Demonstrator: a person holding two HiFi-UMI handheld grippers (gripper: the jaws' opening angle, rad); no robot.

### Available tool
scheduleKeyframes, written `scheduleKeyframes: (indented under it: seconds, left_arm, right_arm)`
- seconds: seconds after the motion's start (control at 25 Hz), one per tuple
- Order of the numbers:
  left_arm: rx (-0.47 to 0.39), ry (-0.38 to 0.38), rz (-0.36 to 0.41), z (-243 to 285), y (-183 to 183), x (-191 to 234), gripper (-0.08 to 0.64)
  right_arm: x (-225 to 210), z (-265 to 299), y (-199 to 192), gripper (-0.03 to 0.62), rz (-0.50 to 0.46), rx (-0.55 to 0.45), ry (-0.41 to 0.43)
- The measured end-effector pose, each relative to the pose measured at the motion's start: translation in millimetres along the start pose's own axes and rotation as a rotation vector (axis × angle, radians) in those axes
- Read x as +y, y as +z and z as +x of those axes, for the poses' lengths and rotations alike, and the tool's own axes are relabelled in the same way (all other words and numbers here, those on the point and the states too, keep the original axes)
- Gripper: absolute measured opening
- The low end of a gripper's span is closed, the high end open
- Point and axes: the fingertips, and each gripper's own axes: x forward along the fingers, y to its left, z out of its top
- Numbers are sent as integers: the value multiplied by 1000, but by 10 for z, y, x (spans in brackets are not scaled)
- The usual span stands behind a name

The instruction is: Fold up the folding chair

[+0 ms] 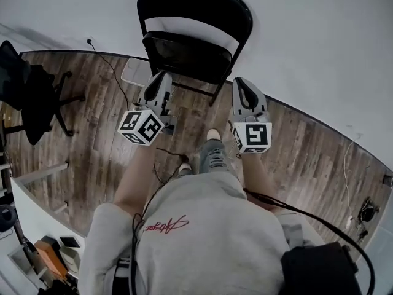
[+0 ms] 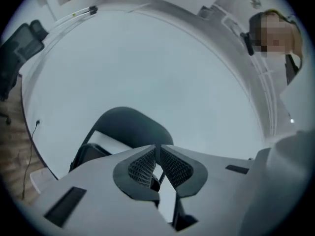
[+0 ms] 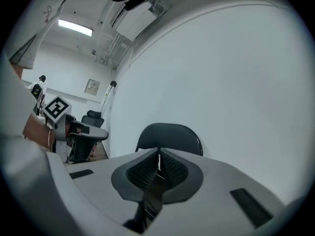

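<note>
A black folding chair (image 1: 193,39) stands unfolded against the white wall, its seat (image 1: 184,57) facing me. My left gripper (image 1: 162,77) hovers in front of the seat's left front edge, apart from it. The right gripper (image 1: 241,83) hangs just right of the seat, also clear of the chair. Both point level at the chair. In the left gripper view the chair's backrest (image 2: 130,127) rises behind the left gripper (image 2: 158,154), whose tips meet with nothing between them. The right gripper (image 3: 158,160) is likewise shut and empty, with the backrest (image 3: 170,135) behind it.
A black office chair (image 1: 31,97) stands on the wood floor at the left. A white box (image 1: 136,71) and a cable (image 1: 113,72) lie by the wall left of the folding chair. My shoes (image 1: 212,152) are below the grippers. Another person (image 2: 290,58) stands far right.
</note>
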Motion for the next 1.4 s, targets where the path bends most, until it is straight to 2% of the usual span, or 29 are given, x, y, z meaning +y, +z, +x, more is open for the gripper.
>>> scheduleKeyframes:
  seconds: [0.16, 0.32, 0.4, 0.6, 0.72, 1.0, 1.16, 1.4]
  left_arm:
    - [-59, -112, 213, -557, 299, -669, 25]
    - [-59, -162, 286, -1028, 288, -1049, 21]
    - [-48, -187, 284, -1197, 199, -1152, 21]
    - [-28, -207, 178, -1532, 46, -1365, 21]
    - [-29, -178, 196, -1648, -32, -1478, 21]
    - [-35, -179, 232, -1916, -181, -1752, 21]
    - [-36, -169, 258, -1966, -169, -1821, 21]
    - [-47, -137, 278, -2008, -180, -1848, 21]
  right_arm:
    - [549, -526, 385, 23, 81, -79, -1]
    - [1051, -921, 624, 18, 63, -100, 59]
    - [1248, -1074, 695, 18, 69, -101, 102]
    - [1406, -1448, 719, 17, 88, -94, 141]
    - [1326, -1660, 699, 18, 102, -85, 137]
    - [1280, -2032, 619, 18, 111, -90, 128]
    - [1300, -2102, 589, 17, 143, -90, 158]
    - [1324, -2163, 597, 18, 116, -88, 185]
